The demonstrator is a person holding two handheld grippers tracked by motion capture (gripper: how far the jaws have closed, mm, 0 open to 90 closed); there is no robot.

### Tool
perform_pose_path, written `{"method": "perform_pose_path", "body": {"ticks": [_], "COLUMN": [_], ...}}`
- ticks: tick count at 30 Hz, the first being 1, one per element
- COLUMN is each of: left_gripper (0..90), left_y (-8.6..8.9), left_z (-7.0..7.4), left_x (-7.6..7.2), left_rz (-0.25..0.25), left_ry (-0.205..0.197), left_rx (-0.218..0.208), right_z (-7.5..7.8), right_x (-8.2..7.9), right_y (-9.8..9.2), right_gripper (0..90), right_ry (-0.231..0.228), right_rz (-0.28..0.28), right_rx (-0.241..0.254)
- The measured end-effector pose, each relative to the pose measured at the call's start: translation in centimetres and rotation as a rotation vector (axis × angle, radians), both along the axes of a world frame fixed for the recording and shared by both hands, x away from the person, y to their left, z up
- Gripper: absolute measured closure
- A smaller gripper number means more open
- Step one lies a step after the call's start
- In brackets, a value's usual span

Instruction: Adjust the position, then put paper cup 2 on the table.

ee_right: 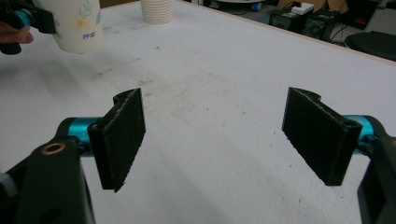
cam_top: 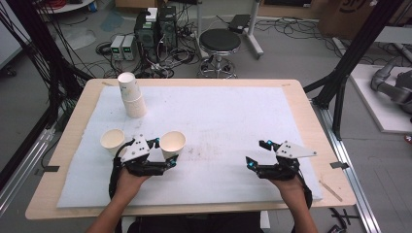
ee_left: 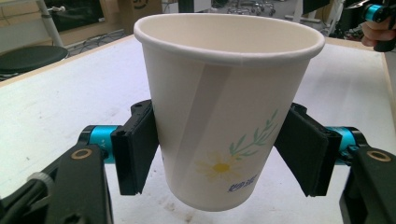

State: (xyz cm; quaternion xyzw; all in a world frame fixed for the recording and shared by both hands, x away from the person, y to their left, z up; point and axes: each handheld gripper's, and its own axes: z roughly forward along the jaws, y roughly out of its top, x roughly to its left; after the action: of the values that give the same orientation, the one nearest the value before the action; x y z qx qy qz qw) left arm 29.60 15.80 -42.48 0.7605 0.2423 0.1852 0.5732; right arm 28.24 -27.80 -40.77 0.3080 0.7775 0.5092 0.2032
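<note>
A white paper cup (ee_left: 219, 116) with a daisy print sits upright between the two black pads of my left gripper (ee_left: 219, 161), which press on its sides. In the high view that cup (cam_top: 173, 142) is at the left of the white mat, with my left gripper (cam_top: 166, 153) shut on it. From the right gripper view, the same cup (ee_right: 77, 23) seems to hang just above the mat. My right gripper (cam_top: 256, 153) rests low at the right of the mat; its jaws (ee_right: 217, 135) stand wide open with nothing between them.
A second single cup (cam_top: 112, 141) stands just left of my left gripper. A stack of cups (cam_top: 131, 95) stands at the back left of the white mat (cam_top: 218, 111). Beyond the wooden table (cam_top: 77, 116) are a black stool (cam_top: 220, 41) and computer boxes (cam_top: 155, 29).
</note>
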Motion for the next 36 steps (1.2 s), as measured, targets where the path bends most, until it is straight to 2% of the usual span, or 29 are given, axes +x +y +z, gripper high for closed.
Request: {"method": "perform_pose_path", "body": {"ticks": [19,22,25,31,36], "left_gripper": [31.9,31.9,31.8,31.7,31.7], "left_y": [-0.3,-0.8,-1.5,-3.5,-6.0], "left_z": [-0.5,-0.3,-0.3,-0.5,-0.5], "left_x": [0.7,1.2,2.0,4.2,6.0], "left_rz": [-0.004,0.001,-0.013,-0.025,-0.053], "left_ry": [0.007,0.003,0.0,0.059,0.071], "left_rx": [-0.035,-0.041,-0.019,-0.043,-0.037], "right_z": [-0.3,-0.3,-0.3,-0.4,-0.4], "right_x": [0.0,-0.2,-0.2,-0.1,0.0], "right_y": [-0.4,-0.6,-0.8,-0.8,-0.8], "right_gripper": [22.0,22.0,22.0,22.0,22.0], "right_ry": [-0.003,0.006,0.001,0.007,0.01], "right_rz": [-0.007,-0.009,-0.011,-0.012,-0.005], "right_rx": [-0.002,0.002,0.0,0.004,0.004]}}
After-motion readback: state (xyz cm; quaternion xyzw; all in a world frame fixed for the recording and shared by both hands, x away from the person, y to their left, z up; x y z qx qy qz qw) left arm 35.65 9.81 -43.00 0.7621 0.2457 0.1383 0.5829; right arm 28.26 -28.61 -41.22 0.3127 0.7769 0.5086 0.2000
